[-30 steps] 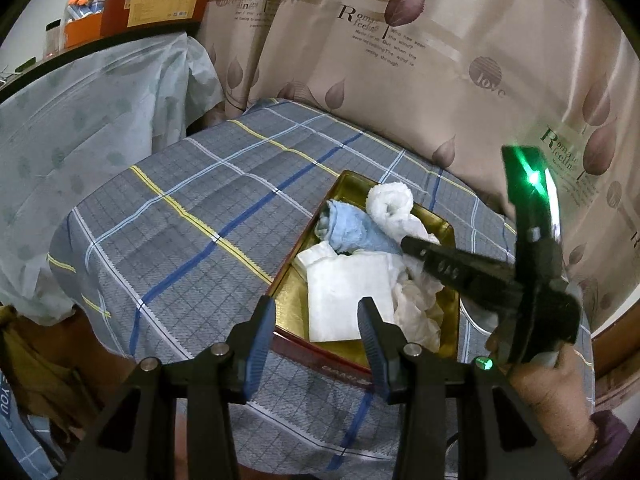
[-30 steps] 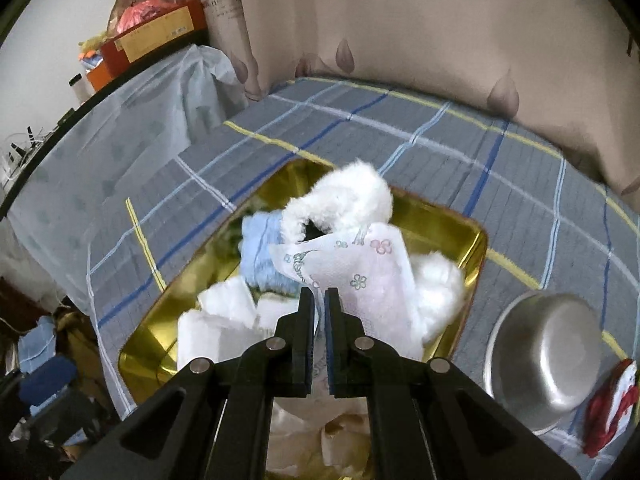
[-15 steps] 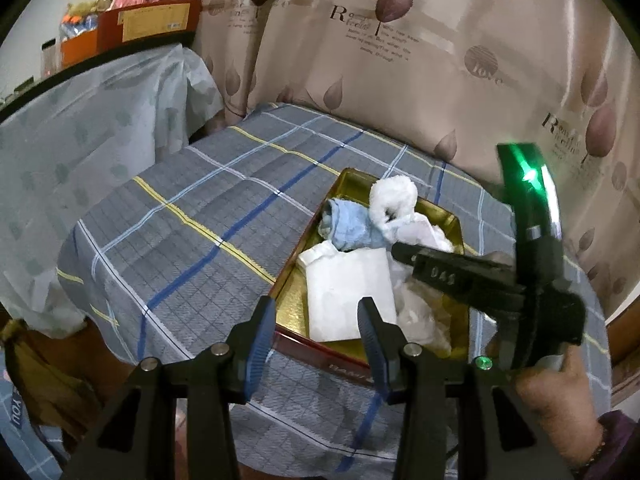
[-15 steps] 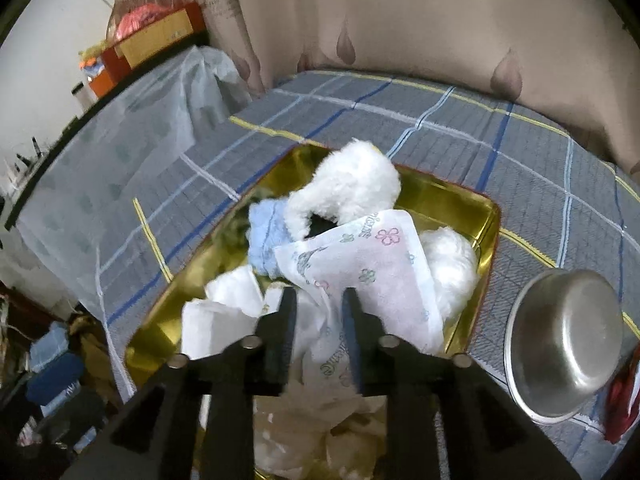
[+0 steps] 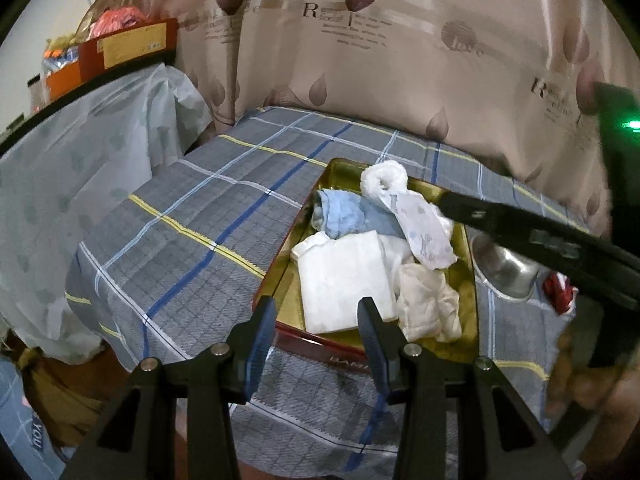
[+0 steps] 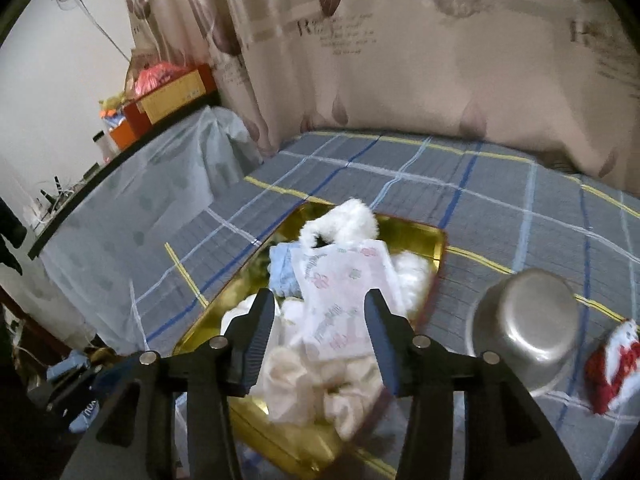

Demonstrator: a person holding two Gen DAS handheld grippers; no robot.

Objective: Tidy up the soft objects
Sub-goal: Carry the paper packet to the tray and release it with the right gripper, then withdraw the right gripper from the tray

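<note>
Left gripper [image 5: 316, 332]: we find it at the lower centre of the left wrist view, fingers spread apart and holding nothing, hovering over the near rim of the tray.
Right gripper [image 6: 320, 332]: we find it at the lower centre of its own view, fingers set wide apart with nothing between them; the printed cloth lies below the gap, and we cannot tell whether a finger touches it. In the left wrist view its dark body crosses the right side of the frame.
Gold tray [image 5: 316, 184]: it sits on the plaid tablecloth [image 5: 200, 220], centre right of the left wrist view, with a red outer rim along the near edge.
Soft objects, inside the tray: a fluffy white roll [image 5: 384, 178] at the far end; a light blue cloth [image 5: 348, 216] just beside it; a printed white cloth [image 6: 340, 292] with small flower marks draped across the pile; a folded white cloth [image 5: 344, 280] toward the near end; a crumpled cream cloth [image 5: 428, 304] at the near right corner.
Steel bowl [image 6: 528, 312]: upside down on the tablecloth, just to the right of the tray.
Red and white cloth [image 6: 612, 364]: on the tablecloth at the right edge of the right wrist view, beside the bowl, outside the tray.
Background: a leaf-print curtain [image 6: 400, 60] fills the upper frame.
</note>
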